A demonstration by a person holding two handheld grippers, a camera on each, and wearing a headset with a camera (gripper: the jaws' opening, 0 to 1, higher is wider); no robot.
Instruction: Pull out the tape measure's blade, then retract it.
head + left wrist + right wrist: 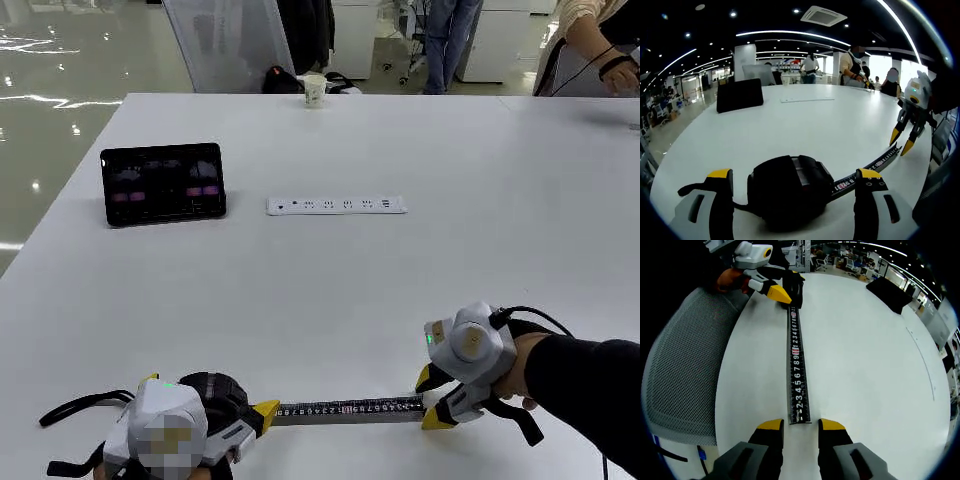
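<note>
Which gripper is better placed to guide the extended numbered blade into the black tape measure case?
Probably right: the right gripper sits, jaws open, at the end of the numbered blade, while the left gripper flanks the black case.

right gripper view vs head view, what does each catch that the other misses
Right gripper view: a grey mesh chair back beside the table, and blade numerals large enough to read. Head view: a paper cup at the table's far edge and a black sleeve behind the right gripper. Both: the table, the extended blade, the left gripper at the tape measure case, the tablet.
</note>
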